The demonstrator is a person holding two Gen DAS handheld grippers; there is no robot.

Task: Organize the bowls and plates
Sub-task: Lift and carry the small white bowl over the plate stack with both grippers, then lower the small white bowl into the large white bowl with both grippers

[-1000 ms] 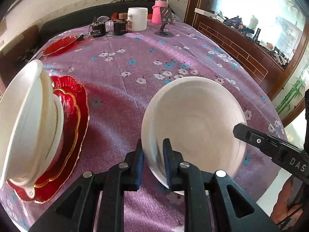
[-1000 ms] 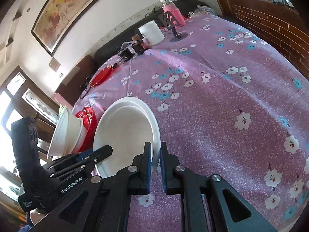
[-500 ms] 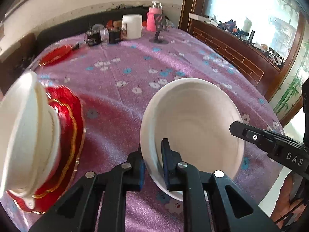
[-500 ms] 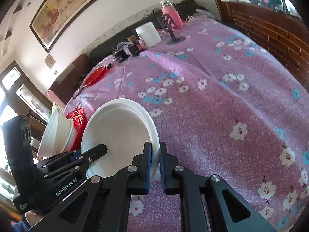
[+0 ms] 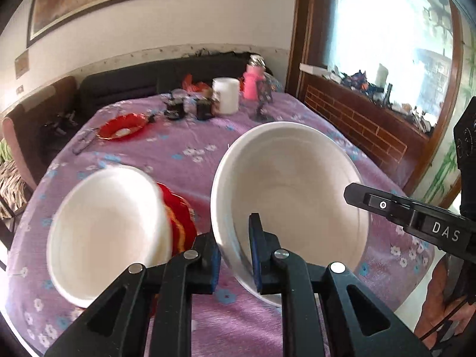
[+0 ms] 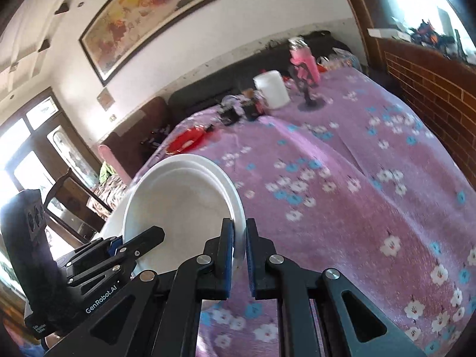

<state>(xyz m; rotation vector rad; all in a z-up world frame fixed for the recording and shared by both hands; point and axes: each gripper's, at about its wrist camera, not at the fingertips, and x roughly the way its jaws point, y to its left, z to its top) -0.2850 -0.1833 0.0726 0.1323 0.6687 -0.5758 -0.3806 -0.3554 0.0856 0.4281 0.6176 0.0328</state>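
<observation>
Purple floral tablecloth (image 5: 190, 154), white bowl (image 5: 291, 190) pinched by both grippers' fingers (image 5: 256, 239)

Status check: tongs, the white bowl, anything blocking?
Left tongs and right tongs both shut on white bowl rim, bowl tilted. White bowl stack on red plates alongside. Nothing blocking.

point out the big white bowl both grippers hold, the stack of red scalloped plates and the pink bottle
big white bowl (image 5: 297, 184): left wrist view, on its inner wall
stack of red scalloped plates (image 5: 180, 223): left wrist view, on the red rim showing beside the other white bowls
pink bottle (image 6: 306, 65): right wrist view, on its body
</observation>
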